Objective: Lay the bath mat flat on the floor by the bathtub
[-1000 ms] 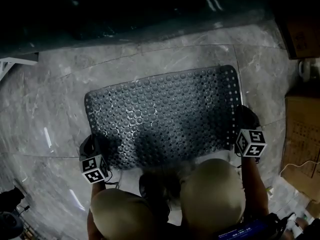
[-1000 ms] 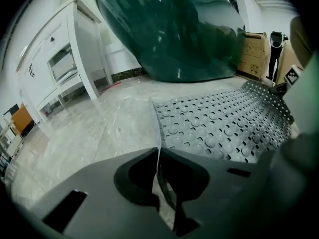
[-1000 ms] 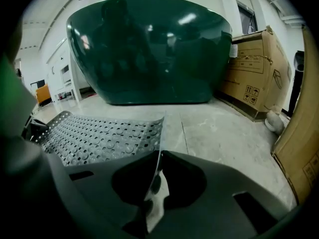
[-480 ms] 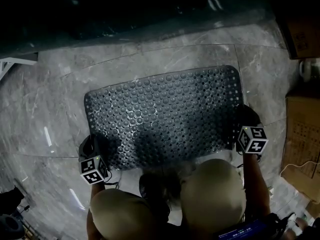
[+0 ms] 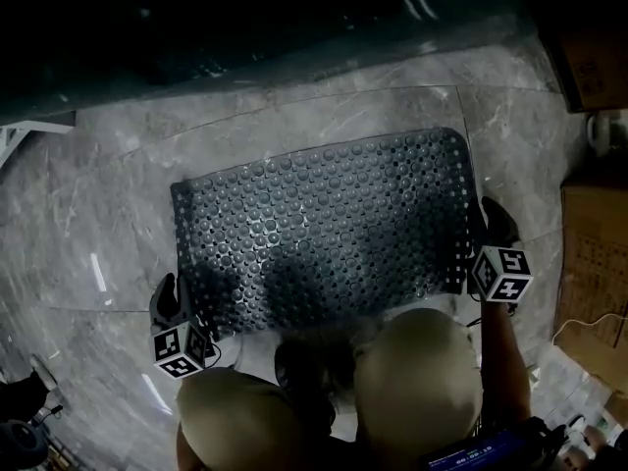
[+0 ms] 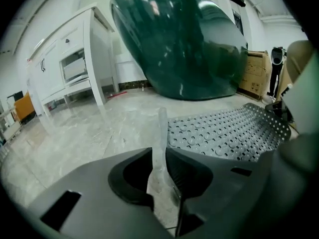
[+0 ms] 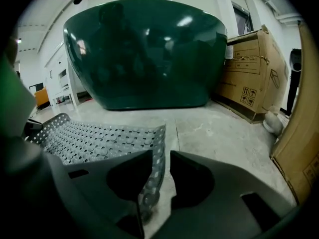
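The dark studded bath mat (image 5: 324, 234) lies spread on the grey marble floor in front of the dark green bathtub (image 5: 245, 18). My left gripper (image 5: 175, 300) is at the mat's near left corner. In the left gripper view a thin upturned strip of the mat's edge stands between the jaws of that gripper (image 6: 162, 158), and the rest of the mat (image 6: 224, 131) lies flat to the right. My right gripper (image 5: 483, 222) is at the mat's right edge. There the perforated border (image 7: 155, 153) curls up between the jaws of the right gripper (image 7: 160, 168).
Cardboard boxes (image 5: 594, 253) stand along the right, with a white jug (image 5: 608, 130) on the floor beside them. A white cabinet (image 6: 70, 63) stands to the left of the tub (image 6: 184, 39). The person's knees fill the bottom of the head view.
Both grippers have drawn slightly back toward the person, the left one more. The mat's left edge has shifted a little to the right, and the mat lies flatter.
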A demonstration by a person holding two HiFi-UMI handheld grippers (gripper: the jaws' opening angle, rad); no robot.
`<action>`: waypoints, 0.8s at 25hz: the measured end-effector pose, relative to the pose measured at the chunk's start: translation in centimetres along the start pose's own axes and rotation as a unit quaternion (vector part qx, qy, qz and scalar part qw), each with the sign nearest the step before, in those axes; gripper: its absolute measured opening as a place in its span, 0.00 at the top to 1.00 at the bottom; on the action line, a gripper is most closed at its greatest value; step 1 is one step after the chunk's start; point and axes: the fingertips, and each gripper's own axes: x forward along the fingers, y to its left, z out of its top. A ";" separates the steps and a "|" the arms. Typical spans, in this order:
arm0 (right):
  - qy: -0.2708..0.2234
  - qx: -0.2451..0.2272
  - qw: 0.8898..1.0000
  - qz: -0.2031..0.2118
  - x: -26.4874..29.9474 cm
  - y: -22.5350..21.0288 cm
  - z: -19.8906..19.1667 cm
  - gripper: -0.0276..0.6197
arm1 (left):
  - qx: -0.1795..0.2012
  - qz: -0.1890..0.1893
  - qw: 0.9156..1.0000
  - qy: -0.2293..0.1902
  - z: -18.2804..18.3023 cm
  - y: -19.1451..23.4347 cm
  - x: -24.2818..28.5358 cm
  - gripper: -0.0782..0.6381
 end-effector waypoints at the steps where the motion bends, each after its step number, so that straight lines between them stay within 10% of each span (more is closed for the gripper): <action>1: -0.005 0.000 1.000 0.000 -0.1 0.1 0.4 0.77 | -0.002 0.000 1.000 -0.007 0.5 0.0 -0.4 0.77; 20: -0.023 -0.033 0.999 0.020 -1.2 3.0 2.2 0.91 | 0.010 -0.086 0.993 -0.074 6.3 -5.5 -1.4 0.84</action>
